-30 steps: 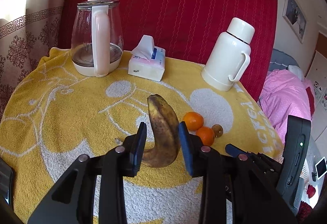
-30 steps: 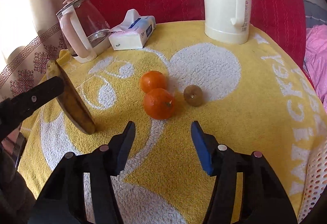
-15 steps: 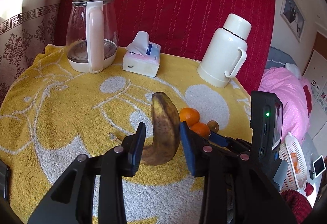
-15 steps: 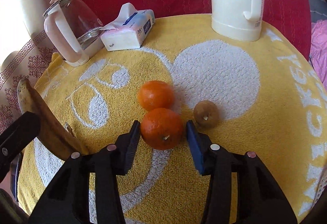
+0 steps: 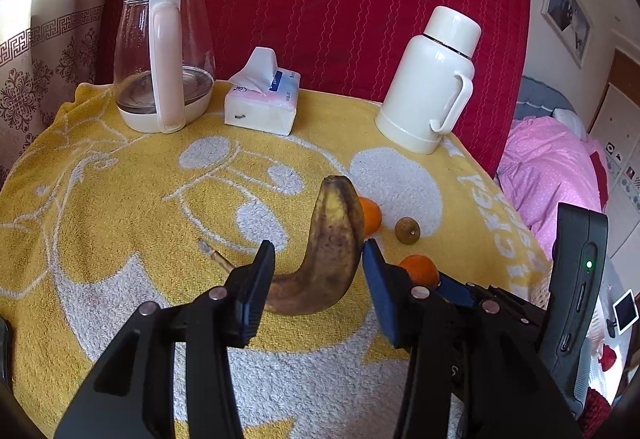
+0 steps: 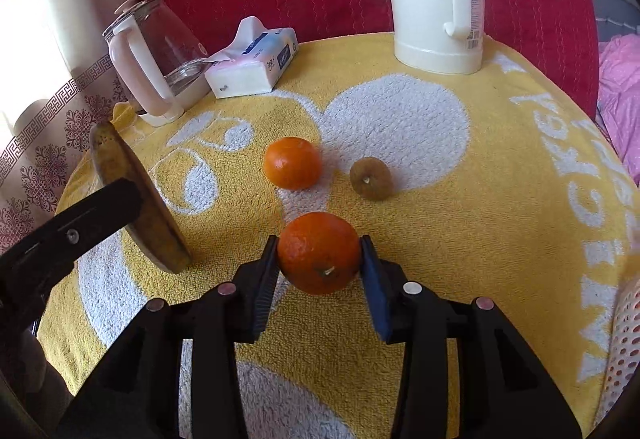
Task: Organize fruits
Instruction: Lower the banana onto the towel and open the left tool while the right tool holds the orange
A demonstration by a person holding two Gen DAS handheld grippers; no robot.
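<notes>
Nearest, in the right wrist view, the right gripper (image 6: 320, 259) is clamped narrow on an orange (image 6: 319, 252), both pads touching its sides. The pads catch only the rounded flanks, so the fruit could roll out if the grip is jolted.

At nine o'clock from it, the left gripper (image 5: 318, 259) has its jaws opening around a spotted, overripe banana (image 5: 334, 239) that stands tilted with its curved end on the yellow towel (image 5: 100, 199). Gaps show on both sides; the banana looks likely to topple.

Farther, at twelve o'clock, a second orange (image 6: 293, 162) and a small brown fruit (image 6: 371, 178) lie just apart. A falling banana might knock them.

At the back stand a glass kettle (image 5: 164, 59), a tissue pack (image 5: 262, 103) and a white flask (image 5: 432, 79).
</notes>
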